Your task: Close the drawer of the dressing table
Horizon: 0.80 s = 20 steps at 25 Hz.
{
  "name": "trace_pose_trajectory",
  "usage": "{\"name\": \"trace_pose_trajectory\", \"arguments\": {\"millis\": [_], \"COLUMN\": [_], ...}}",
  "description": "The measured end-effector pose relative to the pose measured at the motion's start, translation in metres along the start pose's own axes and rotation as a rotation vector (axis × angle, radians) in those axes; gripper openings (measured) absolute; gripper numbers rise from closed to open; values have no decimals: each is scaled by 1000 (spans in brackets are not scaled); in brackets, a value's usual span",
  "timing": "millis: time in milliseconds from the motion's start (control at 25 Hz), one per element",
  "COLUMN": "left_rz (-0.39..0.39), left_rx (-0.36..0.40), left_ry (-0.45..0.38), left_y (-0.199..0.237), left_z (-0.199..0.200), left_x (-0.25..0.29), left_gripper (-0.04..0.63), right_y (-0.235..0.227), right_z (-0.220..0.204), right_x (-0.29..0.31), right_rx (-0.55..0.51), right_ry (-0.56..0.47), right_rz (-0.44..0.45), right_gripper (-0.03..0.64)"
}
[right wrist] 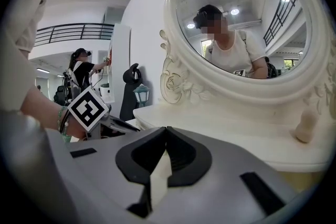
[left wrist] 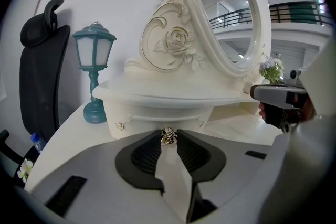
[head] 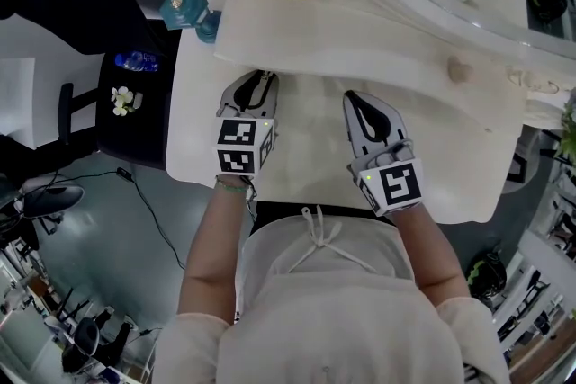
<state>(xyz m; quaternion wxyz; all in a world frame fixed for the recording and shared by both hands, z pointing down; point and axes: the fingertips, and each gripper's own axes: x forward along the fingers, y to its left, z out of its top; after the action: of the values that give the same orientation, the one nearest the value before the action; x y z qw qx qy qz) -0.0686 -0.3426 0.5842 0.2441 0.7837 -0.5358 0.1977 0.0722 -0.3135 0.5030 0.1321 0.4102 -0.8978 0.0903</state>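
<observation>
The cream dressing table [head: 297,157] carries a raised shelf [head: 360,36], and the drawer front [left wrist: 152,115] sits under that shelf. A small gold rose-shaped drawer knob [left wrist: 168,136] shows in the middle of the front. My left gripper [left wrist: 168,134] is shut on this knob, its tips pinching it from both sides. In the head view the left gripper [head: 261,78] reaches under the shelf edge, which hides the knob. My right gripper [head: 354,96] hovers over the tabletop to the right. In its own view the right gripper [right wrist: 166,130] is shut with its tips touching and nothing between them.
A teal lantern lamp [left wrist: 94,71] stands at the table's left end, next to a black chair [left wrist: 39,76]. The oval mirror [left wrist: 231,13] rises above the shelf. A small pale figure [head: 459,69] stands on the shelf at right. Flowers [left wrist: 271,68] stand at the far right.
</observation>
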Motion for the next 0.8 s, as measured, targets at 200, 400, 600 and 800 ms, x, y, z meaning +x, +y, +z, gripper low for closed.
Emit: {"name": "trace_pose_trajectory", "arguments": {"millis": [200, 400, 600, 800], "left_rz": [1, -6, -10, -10], "left_rx": [6, -15, -38, -83], "left_ry": [-19, -42, -57, -61], "left_y": [2, 4, 1, 1], "left_z": [5, 7, 8, 8], "left_x": [7, 8, 9, -1], "left_gripper": [106, 107, 107, 109], "right_y": [-5, -4, -3, -1], "right_z": [-6, -9, -8, -2], "right_x": [2, 2, -3, -11], "right_rx": [2, -6, -9, -8], "right_ry": [23, 50, 53, 49], "right_rz": [-22, -16, -15, -42], "right_gripper": [5, 6, 6, 6]}}
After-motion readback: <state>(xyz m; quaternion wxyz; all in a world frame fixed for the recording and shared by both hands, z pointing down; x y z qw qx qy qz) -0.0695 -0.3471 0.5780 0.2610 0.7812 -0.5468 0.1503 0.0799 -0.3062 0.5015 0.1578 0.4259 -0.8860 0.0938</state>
